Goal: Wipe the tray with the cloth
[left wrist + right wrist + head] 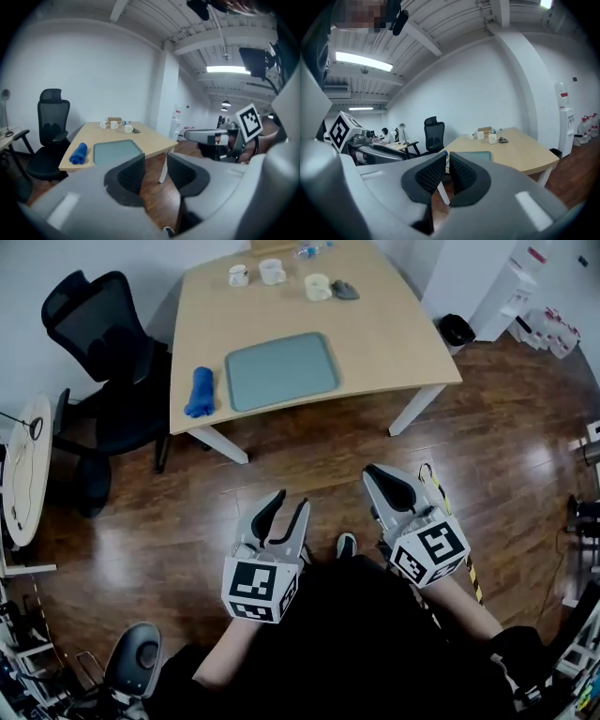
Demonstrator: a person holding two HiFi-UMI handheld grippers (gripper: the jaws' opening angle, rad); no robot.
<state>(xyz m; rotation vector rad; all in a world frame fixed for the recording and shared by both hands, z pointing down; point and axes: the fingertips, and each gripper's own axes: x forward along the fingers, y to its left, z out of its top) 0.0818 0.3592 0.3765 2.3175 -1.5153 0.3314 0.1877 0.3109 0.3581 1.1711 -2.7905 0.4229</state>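
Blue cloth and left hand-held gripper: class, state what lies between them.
Head view: the table edge, a white table leg, then wooden floor.

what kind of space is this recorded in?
Most likely an office or meeting room: a wooden table with mugs, a black swivel chair, and what looks like a water dispenser by the wall.

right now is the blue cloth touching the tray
Apart. The head view shows a strip of bare table between the rolled blue cloth and the tray, along its left edge.
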